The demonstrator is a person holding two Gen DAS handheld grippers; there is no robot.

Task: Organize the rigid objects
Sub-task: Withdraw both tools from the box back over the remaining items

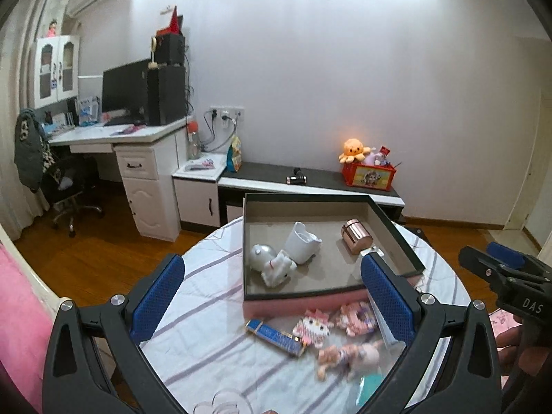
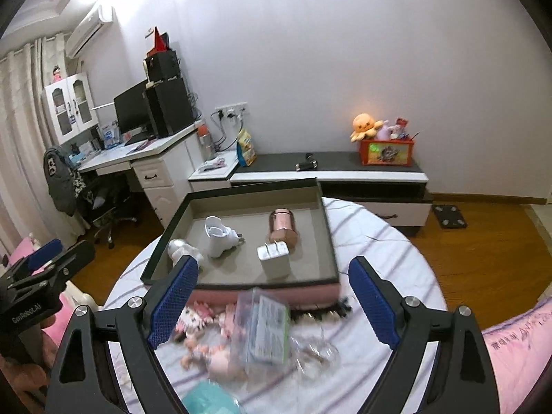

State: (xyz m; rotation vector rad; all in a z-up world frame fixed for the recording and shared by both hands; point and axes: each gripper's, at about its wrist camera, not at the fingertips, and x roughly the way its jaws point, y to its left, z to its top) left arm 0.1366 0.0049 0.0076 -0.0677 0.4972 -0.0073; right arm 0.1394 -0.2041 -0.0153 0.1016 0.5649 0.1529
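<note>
Both grippers are hanging above the round tabletop (image 2: 396, 241) with its striped cloth. The left gripper (image 1: 272, 296) is holding its jaws wide apart with nothing between them. The right gripper (image 2: 272, 296) is doing the same.

The tray (image 2: 329, 241) is sitting at the far side of the tabletop. Inside it are lying a white cup (image 1: 302, 246) tipped on its side, a shiny pink tin (image 2: 283, 227), a white plug block (image 2: 273, 260) and a white toy figure (image 1: 272, 264).

In front of the tray, more things are waiting. A clear plastic box (image 2: 264, 327) is lying tilted on the pile. It looks light and stiff but smooth, so it may be slipping if squeezed on its flat faces; taking it across its thin edges seems best. The blue and gold stick (image 1: 276, 336) is long and hard, so gripping its middle should be working well. The pink bead cat face (image 1: 312, 326) is flat and bumpy and may be snapping if pinched hard. The little doll (image 1: 348, 357) is looking blurry.
</note>
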